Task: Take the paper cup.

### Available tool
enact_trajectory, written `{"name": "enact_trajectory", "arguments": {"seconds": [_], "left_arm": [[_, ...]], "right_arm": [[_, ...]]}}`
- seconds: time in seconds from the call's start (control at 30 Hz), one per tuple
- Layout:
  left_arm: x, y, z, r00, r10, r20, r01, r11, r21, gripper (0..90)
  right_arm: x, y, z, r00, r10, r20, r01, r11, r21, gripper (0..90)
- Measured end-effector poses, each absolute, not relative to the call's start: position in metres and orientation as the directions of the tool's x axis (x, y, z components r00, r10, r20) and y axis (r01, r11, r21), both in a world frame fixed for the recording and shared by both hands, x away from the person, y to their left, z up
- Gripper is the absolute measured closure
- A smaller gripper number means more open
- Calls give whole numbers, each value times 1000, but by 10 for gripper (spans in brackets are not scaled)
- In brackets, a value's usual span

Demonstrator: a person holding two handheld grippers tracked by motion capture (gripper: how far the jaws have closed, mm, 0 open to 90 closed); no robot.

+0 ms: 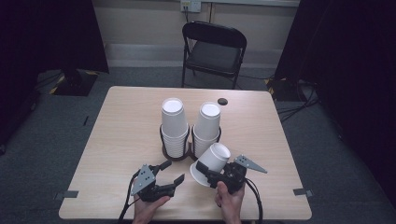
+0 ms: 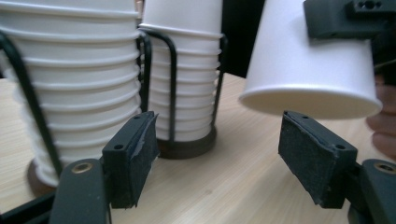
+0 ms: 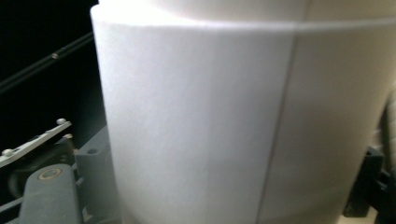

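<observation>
The right gripper has its jaws pinching a single white paper cup, held tilted above the table with its closed bottom up and away from the person and its open mouth low, toward the left gripper. The cup hangs just in front of the wire cup holder, close to the right-hand stack of cups but apart from it as far as the high view lets one judge. In the right gripper view the cup's wall takes up nearly the whole picture, so the jaws there are largely hidden behind it; only a dark piece of gripper body shows at lower left and at the right edge.

The left gripper rests low near the table's front edge, jaws spread with nothing between them. In the left gripper view its two black pads stand wide apart, and the held cup hovers above the farther one without touching it, its top cut off by the picture's edge.

The left-hand stack of cups stands in the same holder; its base and the holder's lower ring are partly hidden by the cup rims. Both hands are cut off at the bottom of the high view. A folding chair stands behind the table, and a small dark round thing near the far edge is too small to make out.
</observation>
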State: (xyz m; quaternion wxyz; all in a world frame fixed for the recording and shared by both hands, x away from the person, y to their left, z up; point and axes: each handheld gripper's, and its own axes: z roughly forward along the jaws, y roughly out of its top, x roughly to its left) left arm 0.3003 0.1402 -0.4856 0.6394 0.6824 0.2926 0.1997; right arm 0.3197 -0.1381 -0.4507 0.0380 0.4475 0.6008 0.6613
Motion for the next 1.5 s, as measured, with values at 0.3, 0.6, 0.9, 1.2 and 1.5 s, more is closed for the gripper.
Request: {"name": "enact_trajectory", "arguments": {"seconds": [0.3,0.6,0.9,1.2,1.5], "left_arm": [[303,132,-487,781,619,-76,95,3,995,384],[309,123,-488,805,588,-80,55,61,997,533],[312,113,-490,783,621,-43,2,67,998,619],[312,110,-489,774,632,-31,-19,71,997,748],[314,112,-487,799,601,-25,9,30,1000,823]], "right_arm": [[319,-128,-454,-593,513,620,534,-326,780,157],[318,-121,-455,-593,483,644,569,-316,760,157],[316,-109,-455,-590,452,669,609,-294,736,157],[319,-102,-455,-601,410,686,646,-255,719,154],[320,-106,-455,-588,419,692,646,-272,713,121]]}}
